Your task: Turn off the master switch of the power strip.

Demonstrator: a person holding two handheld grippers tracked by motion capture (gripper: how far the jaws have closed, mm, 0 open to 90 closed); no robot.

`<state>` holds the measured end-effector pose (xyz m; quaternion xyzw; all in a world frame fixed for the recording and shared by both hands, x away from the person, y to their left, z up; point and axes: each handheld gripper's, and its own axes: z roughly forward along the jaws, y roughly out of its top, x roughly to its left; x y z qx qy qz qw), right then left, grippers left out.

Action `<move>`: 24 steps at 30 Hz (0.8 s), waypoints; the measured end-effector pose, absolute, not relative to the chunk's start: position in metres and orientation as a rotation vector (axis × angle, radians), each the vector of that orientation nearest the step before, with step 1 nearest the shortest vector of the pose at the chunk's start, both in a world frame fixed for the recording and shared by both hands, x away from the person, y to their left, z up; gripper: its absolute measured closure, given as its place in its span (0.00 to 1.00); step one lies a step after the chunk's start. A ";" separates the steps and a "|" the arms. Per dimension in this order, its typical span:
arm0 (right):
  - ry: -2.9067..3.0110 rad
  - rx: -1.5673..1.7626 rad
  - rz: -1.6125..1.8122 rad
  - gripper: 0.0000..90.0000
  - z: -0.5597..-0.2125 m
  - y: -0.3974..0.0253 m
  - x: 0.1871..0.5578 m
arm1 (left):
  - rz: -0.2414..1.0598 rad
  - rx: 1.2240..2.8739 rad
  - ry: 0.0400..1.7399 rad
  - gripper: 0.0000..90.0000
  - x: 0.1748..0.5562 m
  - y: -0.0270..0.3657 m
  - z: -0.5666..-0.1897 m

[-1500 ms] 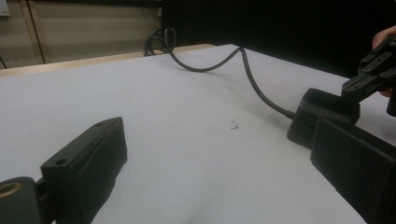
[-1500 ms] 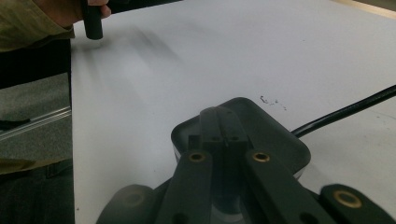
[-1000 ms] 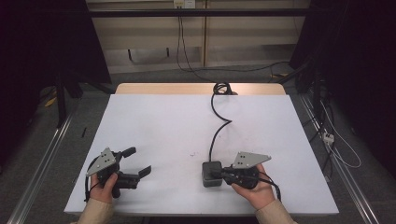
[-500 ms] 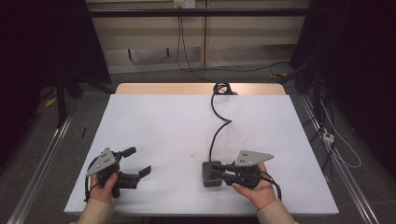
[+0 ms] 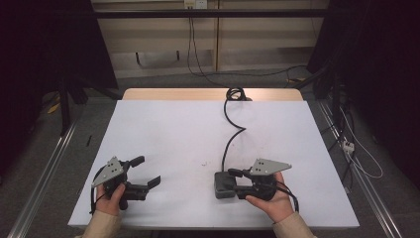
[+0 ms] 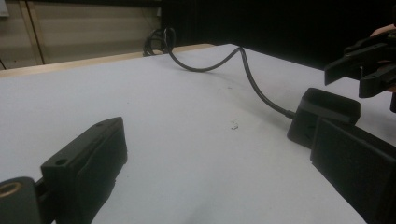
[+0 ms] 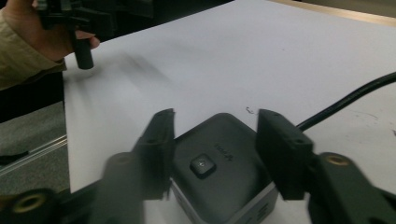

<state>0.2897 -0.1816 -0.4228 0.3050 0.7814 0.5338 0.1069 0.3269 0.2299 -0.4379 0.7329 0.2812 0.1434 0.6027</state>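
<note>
A dark grey square box [image 5: 221, 183] with a small button on top lies on the white table [image 5: 163, 129], near the front and right of centre. Its black cable [image 5: 229, 134] snakes away to the table's far edge. My right gripper [image 5: 234, 184] is open, one jaw on each side of the box [image 7: 210, 163], close to its sides. In the right gripper view the jaws of the right gripper [image 7: 215, 119] straddle the box's top. My left gripper [image 5: 147, 170] is held open near the front left, with nothing between its jaws. The left gripper view has the box [image 6: 327, 109] off to its right.
The cable coils at the wooden back edge [image 5: 236, 93] of the table. A small dark mark [image 5: 203, 163] is on the sheet between the two grippers. Floor rails [image 5: 44, 158] run along both sides, and loose cables [image 5: 356, 153] lie on the floor at the right.
My right gripper has slid left, so the box that lay ahead of its jaws is now between them. The left gripper has stayed put.
</note>
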 end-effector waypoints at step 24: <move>2.270 0.971 1.550 0.26 -0.424 -0.192 0.292 | 0.326 1.696 0.651 0.04 0.327 0.230 -0.439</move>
